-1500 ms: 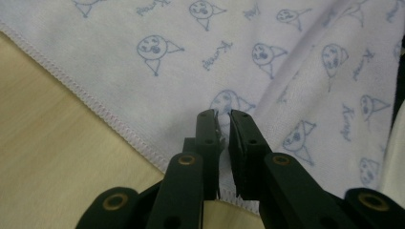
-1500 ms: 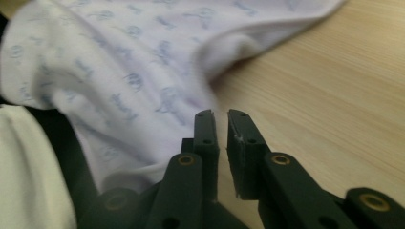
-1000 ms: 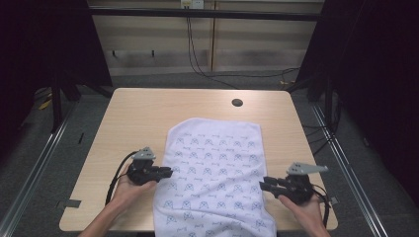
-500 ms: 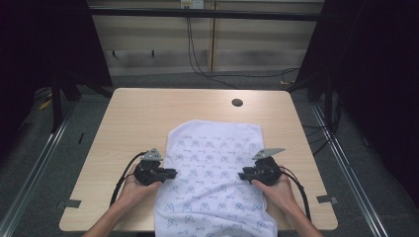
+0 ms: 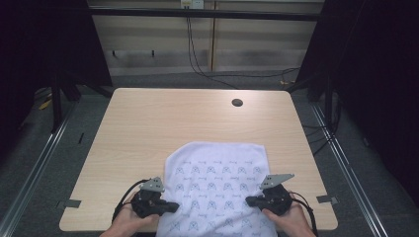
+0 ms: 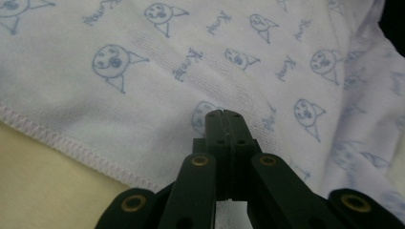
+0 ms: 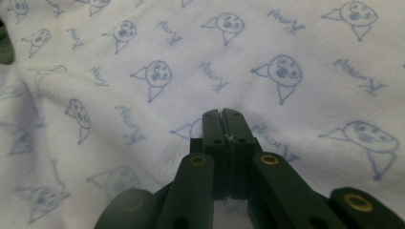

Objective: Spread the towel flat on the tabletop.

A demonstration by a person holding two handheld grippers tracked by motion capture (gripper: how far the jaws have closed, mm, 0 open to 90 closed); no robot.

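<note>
Towel (image 5: pixel 217 190) lies lower centre on table (image 5: pixel 163 123), long axis running up-frame | left gripper (image 5: pixel 170 206) pinches its left edge, jaws just closed | right gripper (image 5: pixel 251 201) pinches its right edge, jaws just closed | cloth spans between them.

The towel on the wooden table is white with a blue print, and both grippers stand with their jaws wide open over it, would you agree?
Not quite: in the left gripper view and the right gripper view the jaws of the left gripper and the right gripper are shut. The towel is indeed white with a blue print, on the wooden table.
</note>
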